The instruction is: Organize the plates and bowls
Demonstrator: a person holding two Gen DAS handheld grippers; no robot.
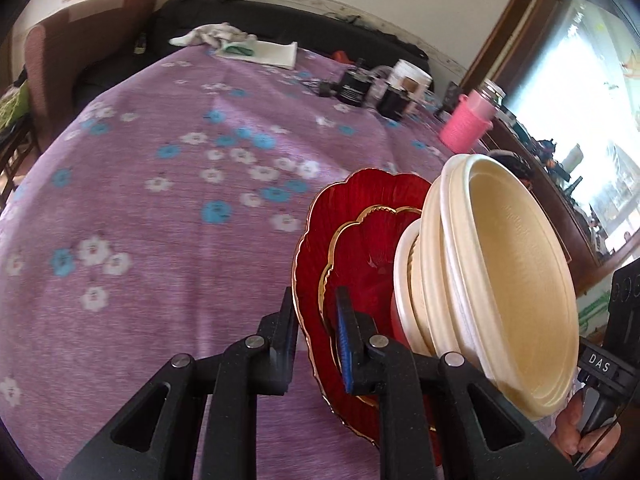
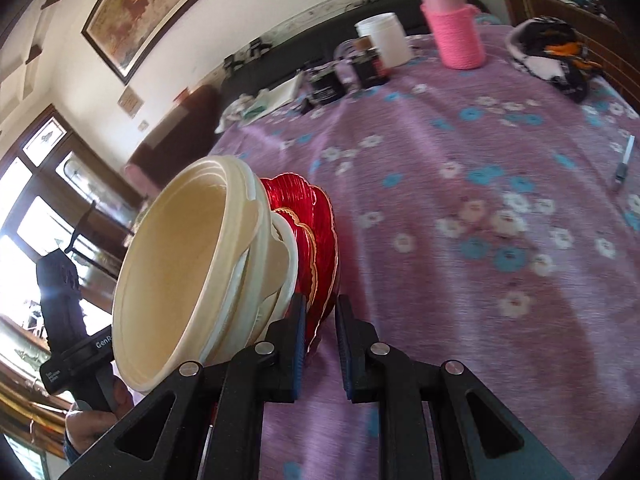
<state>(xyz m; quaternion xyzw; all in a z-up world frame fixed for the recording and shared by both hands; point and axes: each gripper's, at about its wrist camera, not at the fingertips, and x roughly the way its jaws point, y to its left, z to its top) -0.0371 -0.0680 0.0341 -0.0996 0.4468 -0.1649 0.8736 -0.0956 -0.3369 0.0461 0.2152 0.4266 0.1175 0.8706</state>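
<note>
Both your claws, left (image 1: 316, 320) & right (image 2: 320, 328), clamp the red plates' (image 1: 360, 248) rim w/ cream bowls (image 1: 516, 280) stacked on top, above the bench (image 1: 160, 200).

The near and middle tablecloth (image 1: 160, 240) lies open. Jars (image 2: 384, 40), a pink flask (image 2: 456, 32) and cloths (image 1: 212, 36) crowd the far edge; a pen (image 2: 624, 162) lies rightward.
</note>
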